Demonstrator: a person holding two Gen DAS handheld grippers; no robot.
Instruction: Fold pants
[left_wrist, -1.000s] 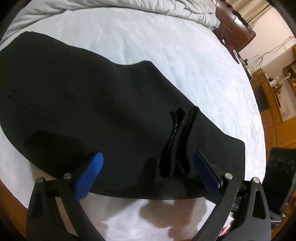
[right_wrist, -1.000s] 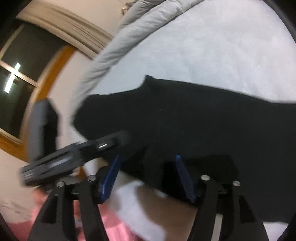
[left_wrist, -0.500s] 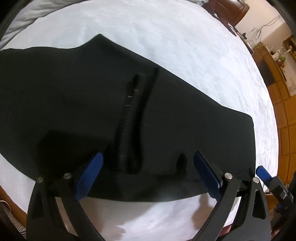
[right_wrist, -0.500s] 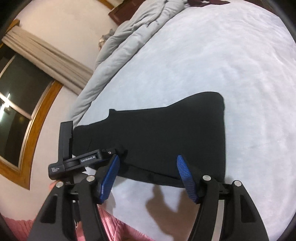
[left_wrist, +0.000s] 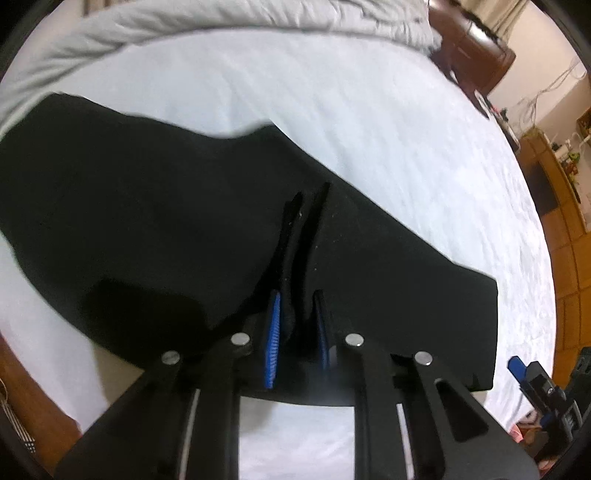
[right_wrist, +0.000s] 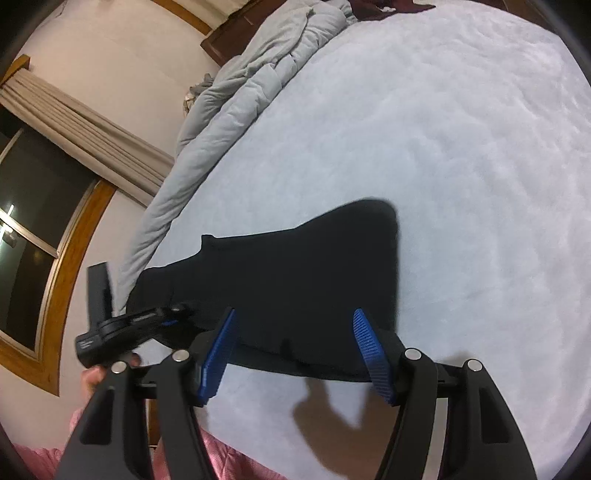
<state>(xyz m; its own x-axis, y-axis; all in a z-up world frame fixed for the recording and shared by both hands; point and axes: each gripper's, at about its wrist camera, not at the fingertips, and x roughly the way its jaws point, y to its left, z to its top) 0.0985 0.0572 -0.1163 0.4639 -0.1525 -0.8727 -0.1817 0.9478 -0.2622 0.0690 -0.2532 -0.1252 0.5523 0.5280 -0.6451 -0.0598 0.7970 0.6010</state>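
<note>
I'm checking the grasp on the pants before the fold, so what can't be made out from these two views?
- Left wrist: the pants waistband end is cut off by the left edge.
- Left wrist: how much cloth the left gripper pinches is hidden by its fingers.
- Right wrist: the right gripper covers the pants' near edge; the black cloth shows no seams.

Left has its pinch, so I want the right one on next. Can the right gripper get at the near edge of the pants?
Probably yes: the right gripper is open, its fingers straddling the pants' near edge with nothing between.
</note>
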